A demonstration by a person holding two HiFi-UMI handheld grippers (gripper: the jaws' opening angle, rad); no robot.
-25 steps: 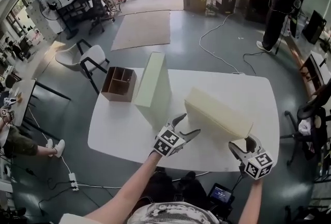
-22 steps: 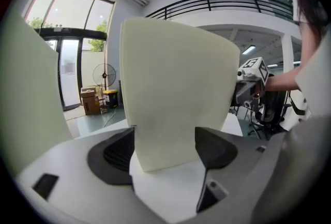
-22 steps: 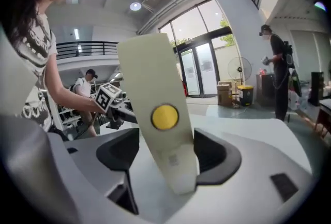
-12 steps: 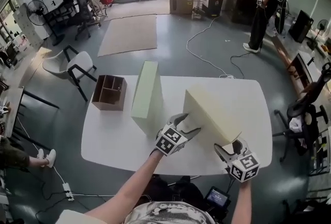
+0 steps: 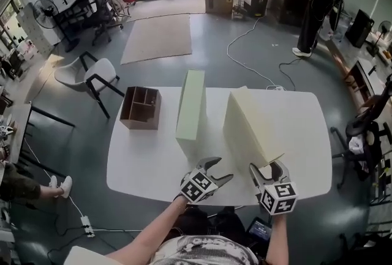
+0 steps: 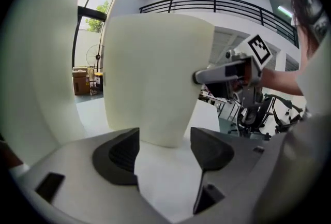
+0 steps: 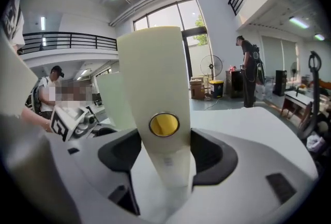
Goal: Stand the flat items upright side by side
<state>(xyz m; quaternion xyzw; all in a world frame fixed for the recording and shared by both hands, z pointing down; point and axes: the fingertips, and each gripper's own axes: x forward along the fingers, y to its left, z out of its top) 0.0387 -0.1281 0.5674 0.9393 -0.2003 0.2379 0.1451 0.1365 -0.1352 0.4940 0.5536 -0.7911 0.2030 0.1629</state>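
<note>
Cream foam slab [image 5: 251, 120] stands near-upright on its long edge on the white bench [image 5: 141, 166], leaning a little. Right tool [image 5: 267, 167] is clamped on its near end. Second slab [image 5: 191, 103] is already upright to its left, with a gap between them. Left tool [image 5: 219, 169]: jaws apart, nothing between them, having just been closing; the held slab is just ahead of it.

Step in hand, by judgement: finish righting the slab. Ease it vertical, steady the broad face with the left tool, and let go only once it balances parallel to its neighbour.

Brown compartment box [image 5: 141, 108] sits apart.

Writing: yellow round sticker [image 7: 164, 124] on the slab end; faint print below it is unreadable.
</note>
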